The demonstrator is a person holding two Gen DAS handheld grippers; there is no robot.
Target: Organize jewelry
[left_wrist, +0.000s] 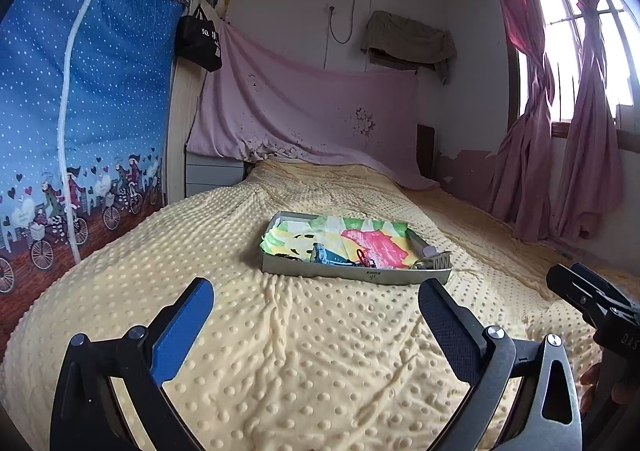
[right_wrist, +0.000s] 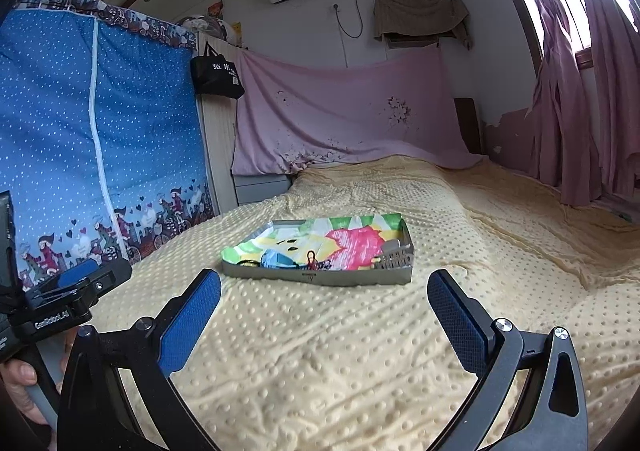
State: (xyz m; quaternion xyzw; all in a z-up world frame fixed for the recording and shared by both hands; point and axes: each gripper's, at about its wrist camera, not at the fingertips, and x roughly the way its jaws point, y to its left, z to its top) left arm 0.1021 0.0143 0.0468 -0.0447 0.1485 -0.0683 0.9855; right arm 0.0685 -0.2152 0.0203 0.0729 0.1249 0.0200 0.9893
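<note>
Two grippers hang above the bed, both spread wide and holding nothing. The left gripper (left_wrist: 316, 299) has its blue pads far apart over the yellow dotted blanket (left_wrist: 280, 351), touching nothing. The right gripper (right_wrist: 324, 291) is spread just as wide, also clear of the blanket. In the left view the right gripper's dark body shows at the right edge; in the right view the left one appears at the left edge, with a hand (right_wrist: 20, 383) on its handle.

Ahead of both, in the middle of the bed, lies a shallow grey metal tray (left_wrist: 356, 276), well apart from the fingertips. Its long axis runs left to right across both views, a long side facing the grippers. A bright cloth (left_wrist: 360, 241) of green, yellow and pink lines it. Along the tray's near side lie small pieces: a dark item at the left, a blue piece (left_wrist: 320, 253), a red piece (left_wrist: 362, 257), and a silvery comb-like clip (left_wrist: 434, 262) in the right near corner. Finer detail is too small to tell.

Behind the bed hang a pink sheet (left_wrist: 304, 111) and a blue dotted curtain (left_wrist: 80, 91).
</note>
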